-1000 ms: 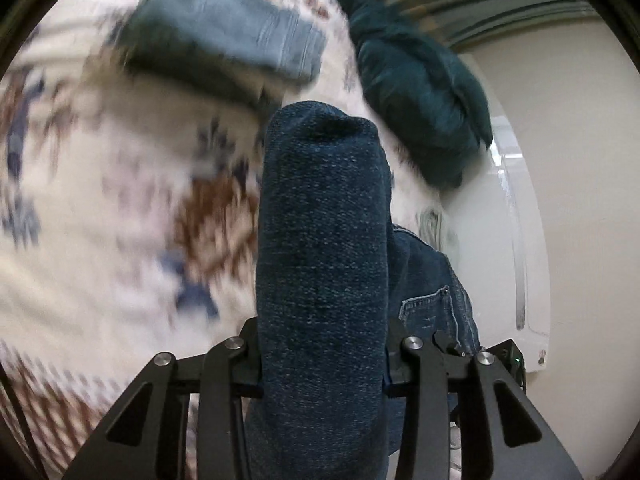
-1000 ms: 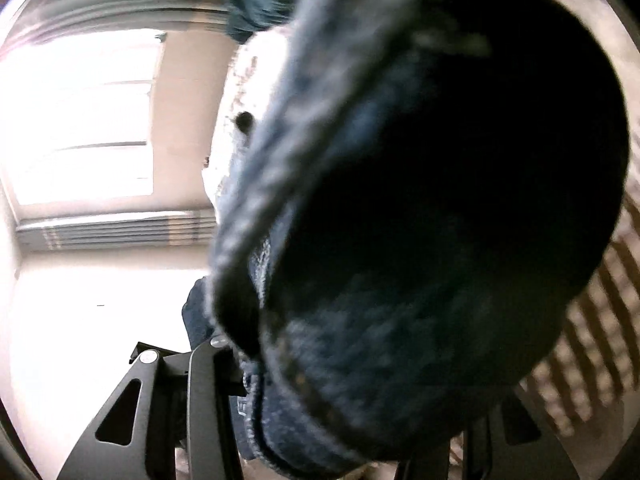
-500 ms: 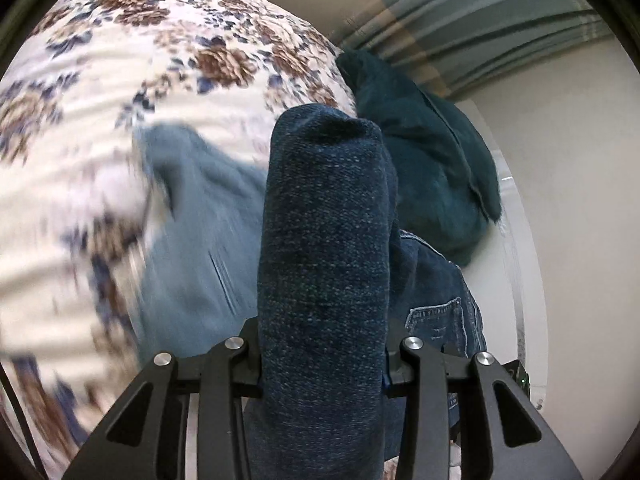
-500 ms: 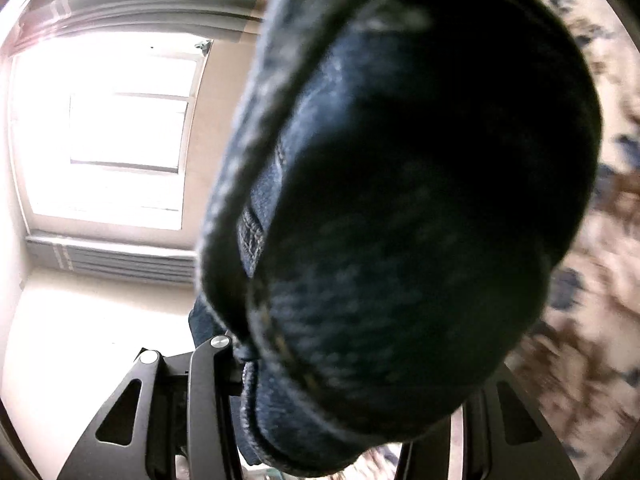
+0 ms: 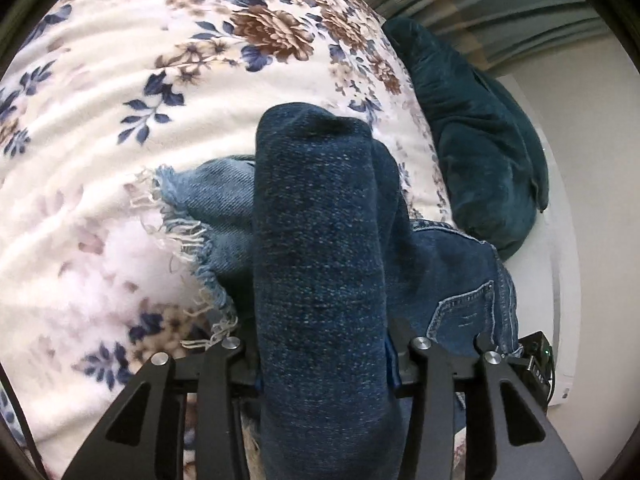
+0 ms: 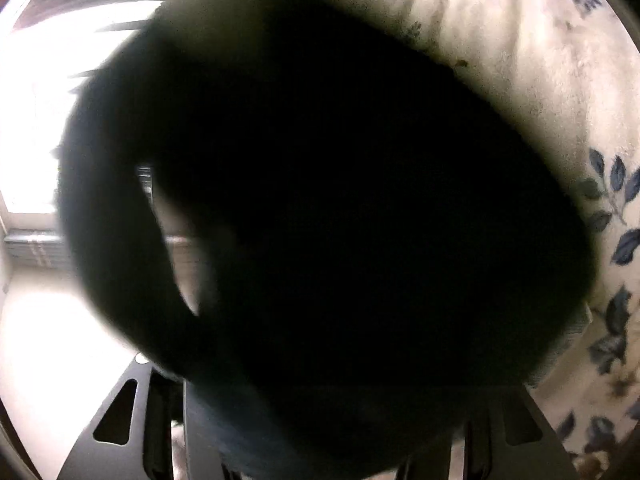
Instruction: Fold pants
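My left tool (image 5: 324,354) is clamped on a thick fold of the dark jeans (image 5: 320,264), the denim filling the whole gap between the fingers and rising as a rounded roll toward twelve o'clock. I hold it that way, I judge, so the doubled layers stay together while I carry them over the bed (image 5: 132,80) with its flowered blanket. At three o'clock of the roll the rest of the jeans hangs down, a back pocket (image 5: 466,314) showing, which tells me the waist end is on that side.

At nine o'clock, just beside the roll and partly under it, lies a lighter pair of jeans (image 5: 222,204) with a frayed hem (already lying flat on the bed, it seems). I take it the dark pair is meant to come down on or next to it. A teal cushion (image 5: 476,152) sits at two o'clock, near the bed's edge.

My right tool (image 6: 320,432) has the same dark jeans bunched right against the lens, so most of that view is black; the cloth runs down between the fingers, and I judge it pinched there, though the tips are hidden. Two grips keep the fold square.
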A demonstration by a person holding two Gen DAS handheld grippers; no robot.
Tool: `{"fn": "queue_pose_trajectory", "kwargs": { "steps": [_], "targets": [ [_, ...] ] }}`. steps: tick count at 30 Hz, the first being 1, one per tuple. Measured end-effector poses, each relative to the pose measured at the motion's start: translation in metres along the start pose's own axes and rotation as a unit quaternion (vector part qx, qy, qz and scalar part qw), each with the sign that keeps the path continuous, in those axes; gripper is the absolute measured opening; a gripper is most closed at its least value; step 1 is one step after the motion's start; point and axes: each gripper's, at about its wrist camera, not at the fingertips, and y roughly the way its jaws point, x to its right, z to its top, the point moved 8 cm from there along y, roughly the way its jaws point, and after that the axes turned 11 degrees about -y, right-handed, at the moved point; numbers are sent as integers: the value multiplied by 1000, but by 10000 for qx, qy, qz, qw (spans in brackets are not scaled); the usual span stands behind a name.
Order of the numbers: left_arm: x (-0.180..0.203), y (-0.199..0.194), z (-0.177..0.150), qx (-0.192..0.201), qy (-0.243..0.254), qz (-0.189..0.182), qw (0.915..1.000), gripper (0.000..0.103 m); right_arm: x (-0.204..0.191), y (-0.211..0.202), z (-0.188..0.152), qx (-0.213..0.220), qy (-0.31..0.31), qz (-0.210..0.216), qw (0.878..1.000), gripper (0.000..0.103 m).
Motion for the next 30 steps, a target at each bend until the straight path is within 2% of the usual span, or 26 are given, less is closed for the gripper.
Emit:
{"fn": "queue_pose_trajectory", "kwargs": {
  "steps": [2, 4, 6, 7, 8, 9, 10, 11, 12, 14, 16, 18, 19, 20, 22, 24, 30],
  "targets": [
    [4, -7, -5, 57, -63, 43, 10000, 46, -1, -5, -2, -216, -14, -127, 9997, 59],
    [7, -16, -7, 123, -178, 39, 9998, 55, 0, -14, 11, -348, -131, -405, 9985, 68],
    [7, -26, -13, 219, -292, 126, 9993, 59, 1, -26, 18, -374, -273, -721, 9963, 69],
    [6, -30, -14, 308, -317, 254, 9987, 61, 1, -26, 25, -410, -356, -851, 9949, 74],
    [4, -39, -20, 472, -281, 667, 9963, 63, 1, -27, 28, -468, -504, -1108, 9915, 76],
    [6, -47, -27, 673, -216, 925, 9932, 65, -1, -30, 28, -543, -741, -1403, 9858, 76],
    [8, -55, -35, 884, -134, 1200, 9887, 69, -8, -24, 23, -620, -935, -1614, 9805, 86],
    [11, -63, -45, 1053, -37, 1546, 9823, 86, -13, -28, 23, -695, -1242, -2049, 9684, 95],
    [14, -69, -55, 1183, 84, 1915, 9743, 100, -19, -33, 22, -668, -1639, -2532, 9511, 95],
    [23, -79, -78, 1353, 262, 2357, 9620, 101, -29, -37, 26, -618, -2192, -3100, 9231, 95],
    [32, -84, -100, 1371, 301, 2506, 9579, 101, -45, -57, 12, -549, -2634, -3556, 8951, 95],
    [42, -89, -118, 1357, 338, 2635, 9545, 101, -66, -103, 3, -366, -3037, -3863, 8702, 95],
    [48, -92, -124, 1375, 365, 2673, 9530, 101, -84, -117, 11, -294, -3167, -3975, 8607, 95],
    [55, -96, -131, 1422, 400, 2735, 9505, 101, -103, -149, 8, -238, -3247, -4029, 8554, 96],
    [71, -102, -140, 1474, 504, 2774, 9480, 101, -142, -171, 3, -80, -3453, -4217, 8384, 96],
    [89, -114, -150, 1567, 631, 2827, 9442, 101, -190, -200, -3, 47, -3556, -4249, 8324, 96],
    [135, -152, -177, 1857, 920, 2859, 9356, 101, -239, -266, -24, 164, -3577, -4208, 8335, 96]
  ]
}}
